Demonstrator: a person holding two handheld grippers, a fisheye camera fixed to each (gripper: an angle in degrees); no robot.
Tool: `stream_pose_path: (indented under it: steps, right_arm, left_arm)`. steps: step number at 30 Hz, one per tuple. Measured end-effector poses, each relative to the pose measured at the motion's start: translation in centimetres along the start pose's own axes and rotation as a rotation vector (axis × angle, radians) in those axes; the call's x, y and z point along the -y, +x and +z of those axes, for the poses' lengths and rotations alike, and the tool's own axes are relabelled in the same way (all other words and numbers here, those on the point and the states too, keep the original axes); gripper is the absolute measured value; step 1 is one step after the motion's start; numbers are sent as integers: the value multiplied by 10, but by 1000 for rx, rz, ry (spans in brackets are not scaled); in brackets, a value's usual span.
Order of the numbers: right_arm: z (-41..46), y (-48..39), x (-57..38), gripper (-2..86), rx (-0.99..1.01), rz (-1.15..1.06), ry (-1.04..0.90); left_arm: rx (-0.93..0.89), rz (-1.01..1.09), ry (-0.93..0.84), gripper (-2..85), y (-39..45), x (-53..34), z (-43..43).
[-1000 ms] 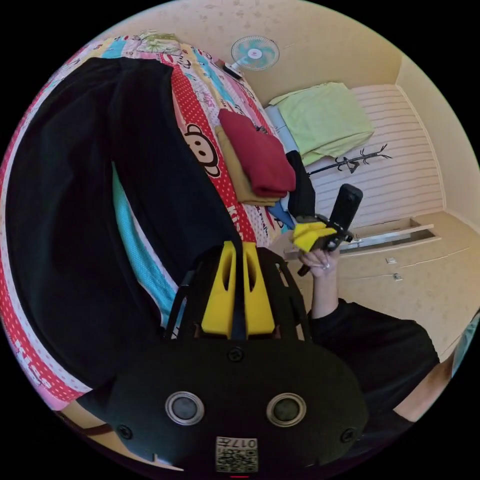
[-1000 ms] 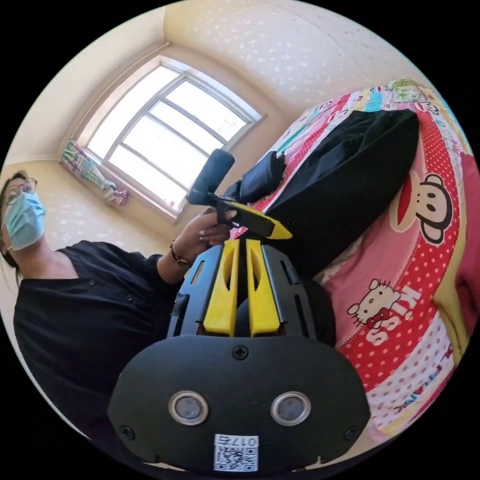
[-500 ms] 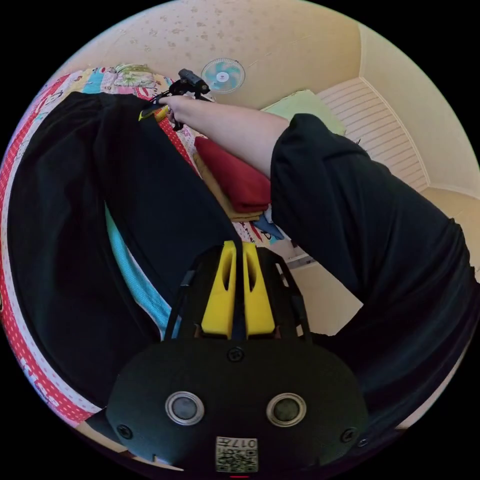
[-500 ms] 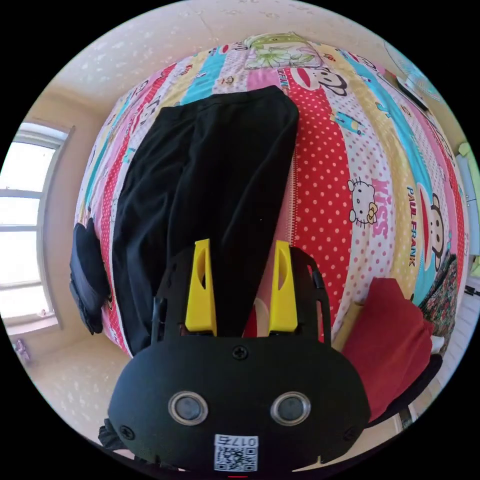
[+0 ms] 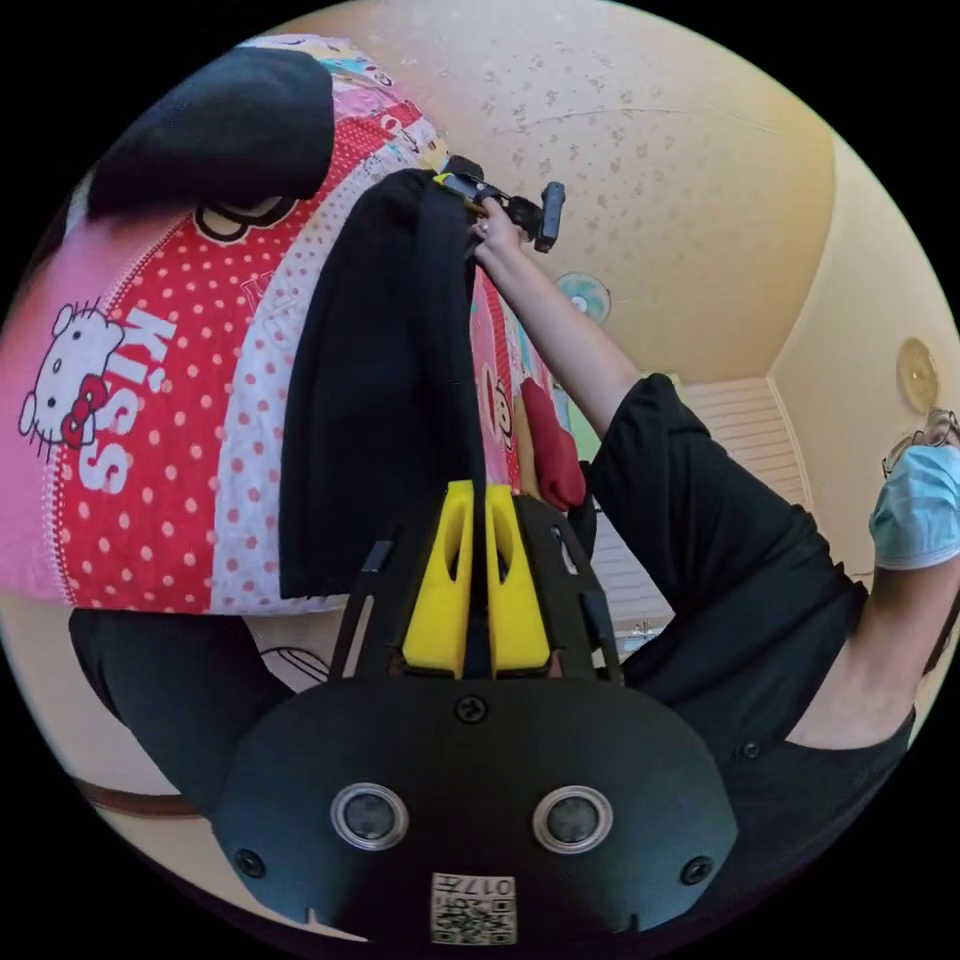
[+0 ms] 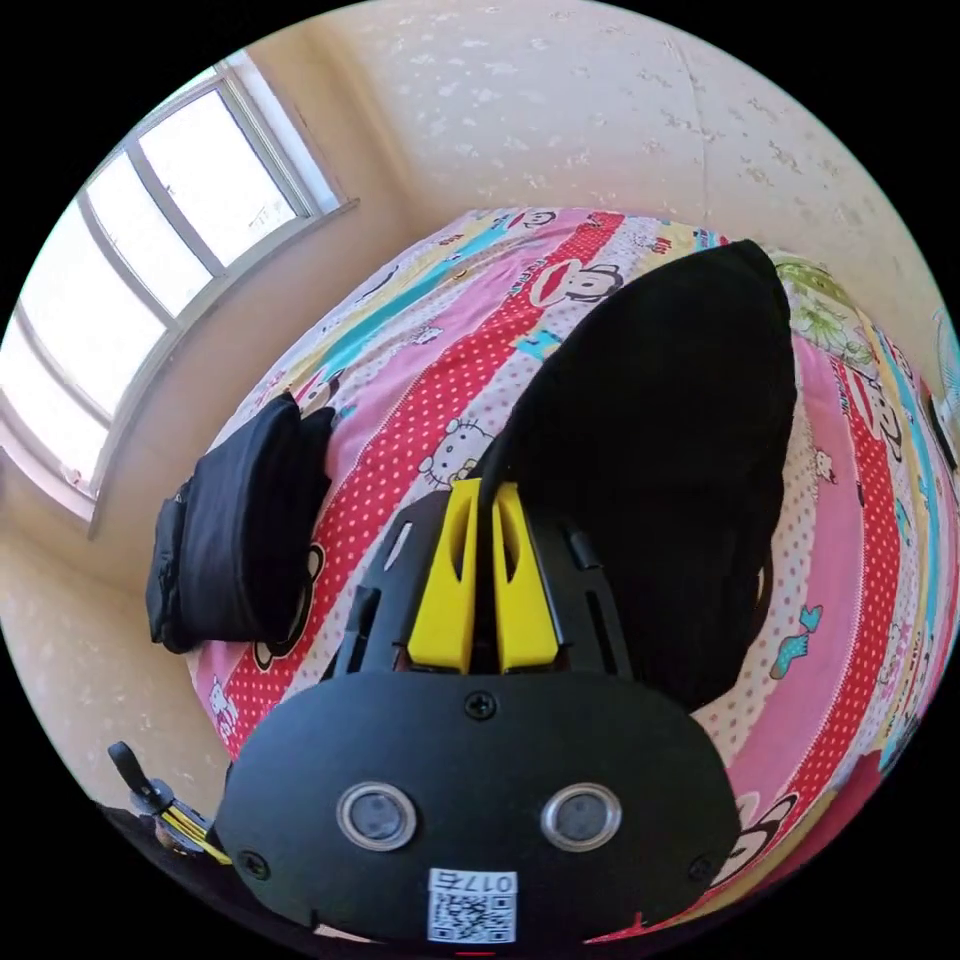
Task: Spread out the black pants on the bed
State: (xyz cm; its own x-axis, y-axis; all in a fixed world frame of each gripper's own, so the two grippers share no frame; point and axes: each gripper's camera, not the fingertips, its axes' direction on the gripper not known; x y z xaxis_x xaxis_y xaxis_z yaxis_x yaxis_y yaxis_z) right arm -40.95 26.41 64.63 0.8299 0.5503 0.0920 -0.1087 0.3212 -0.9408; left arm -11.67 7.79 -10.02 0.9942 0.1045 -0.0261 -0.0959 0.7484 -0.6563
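Cream walls and a bright window (image 6: 150, 270) frame a bed (image 6: 400, 440) covered in a colourful cartoon-print sheet. Nearest in the left gripper view, the left gripper (image 5: 478, 500) has its yellow jaws pressed together on the near edge of the black pants (image 5: 380, 400), which lie along the bed toward the far side. At that far end the right gripper (image 5: 450, 183), held in the person's hand (image 5: 492, 232), touches the fabric. In the right gripper view its jaws are closed on the black pants (image 6: 660, 440). Beyond, a folded dark garment (image 6: 240, 520) rests near the window-side edge.
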Motion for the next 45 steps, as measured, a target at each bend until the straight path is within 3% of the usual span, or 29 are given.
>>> stream_pose_path:
  steps: [5, 8, 11, 13, 17, 19, 20, 24, 27, 29, 32, 35, 39, 42, 45]
  right_arm:
    - [-29, 20, -65, 77, 245, 20, 51]
    - [-68, 41, -152, 93, 168, 77, 53]
    - [-80, 70, -257, 118, 87, 238, -13]
    - [-60, 82, -328, 134, 199, 344, -114]
    - [-17, 76, -372, 124, 521, 466, -290]
    - [32, 43, -377, 70, 630, 363, -641]
    - [41, 35, -378, 51, 645, 330, -708]
    - [-6, 10, -362, 26, 478, 197, -631]
    - [-78, -15, -370, 20, 436, 134, -499]
    - [-108, -31, -388, 19, 416, 110, -486]
    - [-113, -47, -427, 22, 360, 81, -615]
    - [-103, -53, -459, 26, 318, -2, -824]
    - [-137, -6, -447, 40, 260, 73, -651]
    - [-165, 51, -419, 68, 325, 156, -399]
    - [-175, 118, -394, 88, 298, 263, -235]
  left_arm:
    - [23, -106, -31, 43, -42, -18, -3]
    - [13, -122, -15, 131, -51, -15, -6]
    - [26, -60, 49, 141, -44, 3, -5]
    - [91, -22, 20, 126, -38, 22, 14]
    - [141, -66, -66, 82, -26, 53, 58]
    - [147, -61, -99, 75, -16, 58, 68]
    - [148, -41, -143, 60, -10, 60, 78]
    - [4, -2, -179, 37, 30, 48, 72]
    - [60, 126, -198, 30, 88, 22, 62]
    - [29, 144, -318, 31, 110, -1, 84]
    - [101, 115, -542, 41, 112, -28, 128]
    - [185, 39, -590, 86, 95, -32, 147]
    - [20, 92, -437, 119, 97, 5, 140]
    - [60, 182, -290, 117, 104, 57, 138]
    - [128, 127, -129, 142, 88, 111, 138]
